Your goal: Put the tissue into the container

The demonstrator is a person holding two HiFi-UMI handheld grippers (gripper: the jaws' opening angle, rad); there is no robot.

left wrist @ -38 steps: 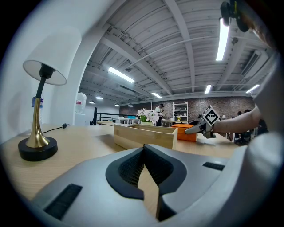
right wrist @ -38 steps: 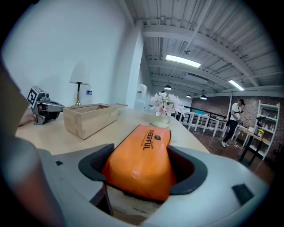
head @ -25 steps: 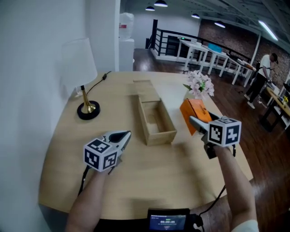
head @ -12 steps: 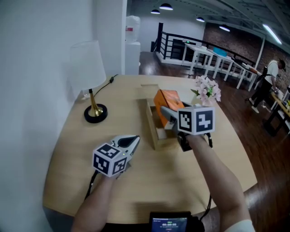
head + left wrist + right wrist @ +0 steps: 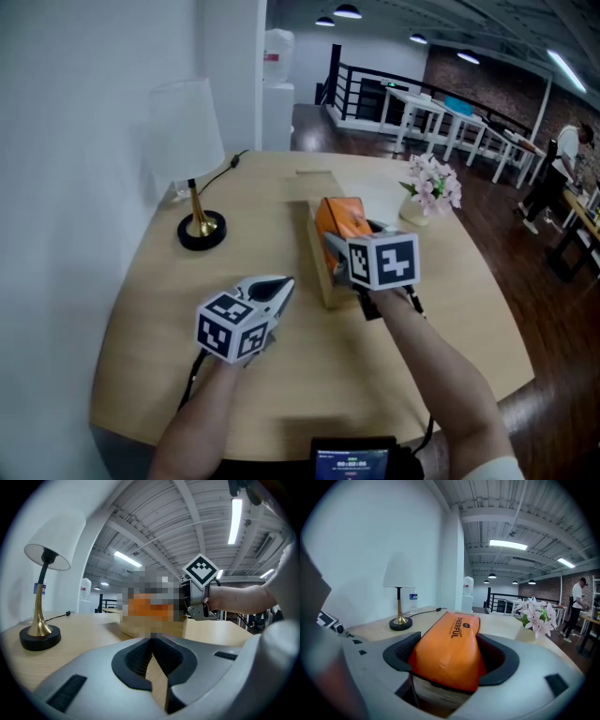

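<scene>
**Above the wooden box, the tissue pack hangs clamped in the right tongs**

In this wide loft of brick wall, railings and white benches, a person (image 5: 555,159) stands far off at the back, taking no part. The round pale-wood table (image 5: 141,309) sits hard against a white wall, its top mostly bare. That leaves free working room around the box in the middle.

A lamp (image 5: 190,150) with a white shade stands at the wall side, well apart from the work, its cord trailing toward the back. The container (image 5: 319,277), a long open-topped wooden box, lies lengthways away from the person, so a pack can go in from the near end.

The orange tissue pack (image 5: 339,216) is over that near end, tilted, its long axis roughly along the box. I judge it is lined up to slide in, though I cannot tell whether it touches the box floor yet.

The right tongs (image 5: 451,658) clamp the pack across its width, pads pressing both sides. The left tongs (image 5: 278,284) hover low beside the box, closed together on nothing, seemingly just waiting. A small pot of pink flowers (image 5: 433,185) stands clear on the far right.
</scene>
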